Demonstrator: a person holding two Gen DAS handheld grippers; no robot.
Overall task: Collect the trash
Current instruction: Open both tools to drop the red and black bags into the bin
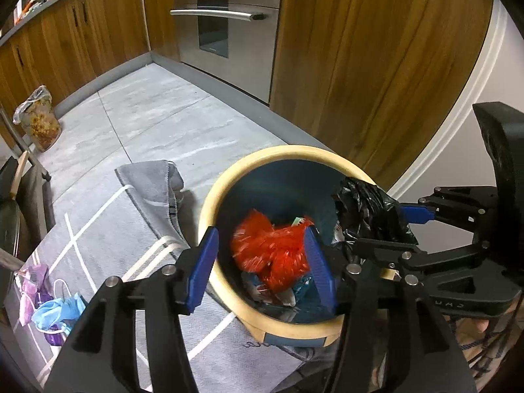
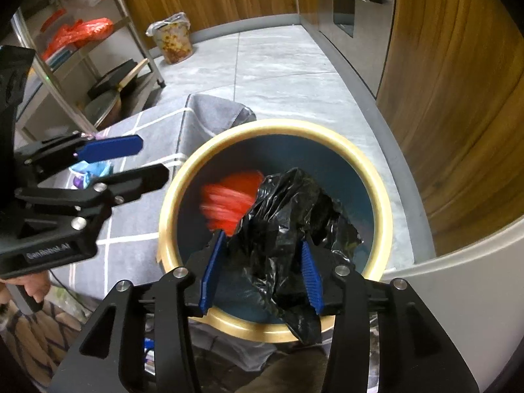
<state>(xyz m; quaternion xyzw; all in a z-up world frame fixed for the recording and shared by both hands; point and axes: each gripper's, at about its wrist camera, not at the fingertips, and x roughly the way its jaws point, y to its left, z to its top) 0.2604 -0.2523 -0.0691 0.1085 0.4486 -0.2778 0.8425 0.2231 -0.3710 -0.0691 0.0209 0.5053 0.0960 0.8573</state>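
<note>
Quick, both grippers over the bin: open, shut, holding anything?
Left gripper: open, empty; the blurred red plastic bag is in the round tan-rimmed bin.
Right gripper: crumpled black plastic bag between its jaws; grip unclear.

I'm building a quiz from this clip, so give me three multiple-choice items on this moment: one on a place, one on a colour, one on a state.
1. Where is the red bag?
A. inside the bin
B. on the rug
C. on the shelf rack

2. What colour is the bin's rim?
A. green
B. pale yellow
C. red

3. How does the left gripper stand?
A. shut on a cloth
B. shut on the bin's rim
C. open, holding nothing

Answers:
1 A, it lies blurred among the trash within the bin's wall.
2 B, a pale yellow ring tops the dark blue inside.
3 C, its blue pads stand apart with nothing pressed between them.
</note>
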